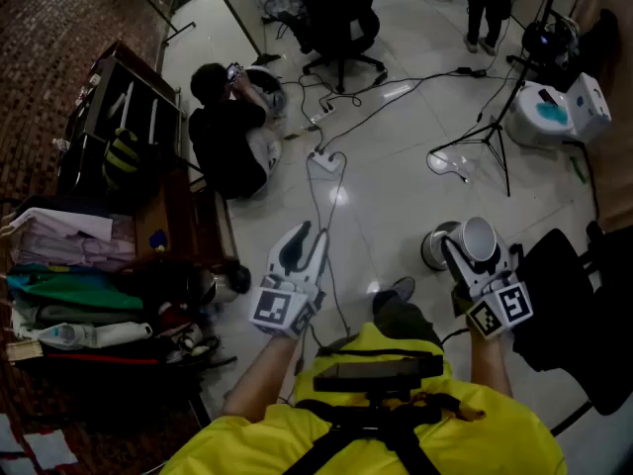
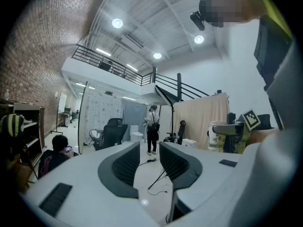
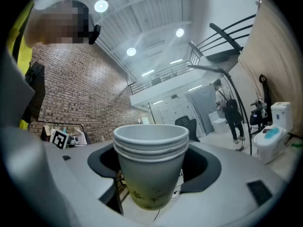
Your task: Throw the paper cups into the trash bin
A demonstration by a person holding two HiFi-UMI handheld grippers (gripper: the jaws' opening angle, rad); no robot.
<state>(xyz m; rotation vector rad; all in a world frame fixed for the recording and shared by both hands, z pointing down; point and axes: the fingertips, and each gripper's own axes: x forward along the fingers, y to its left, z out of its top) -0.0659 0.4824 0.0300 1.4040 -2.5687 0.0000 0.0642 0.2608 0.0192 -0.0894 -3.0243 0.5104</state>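
Observation:
A stack of white paper cups (image 3: 151, 167) stands upright between the jaws of my right gripper (image 3: 154, 164), which is shut on its sides. In the head view the same cups (image 1: 478, 237) show from above, held in the air by my right gripper (image 1: 475, 247) over the floor. Just left of them on the floor stands a round grey container (image 1: 432, 248); I cannot tell whether it is the trash bin. My left gripper (image 1: 300, 240) hangs beside it to the left. Its jaws stand a narrow gap apart with nothing between them (image 2: 149, 148). The cups (image 2: 218, 136) also appear at the right of the left gripper view.
A person in black (image 1: 223, 132) crouches on the floor ahead. Cables (image 1: 326, 156) run across the tiles. A tripod (image 1: 490, 127), an office chair (image 1: 341, 18) and a white fixture (image 1: 559, 107) stand farther off. Shelves with clothes (image 1: 69, 265) fill the left; a black chair (image 1: 574, 305) is at right.

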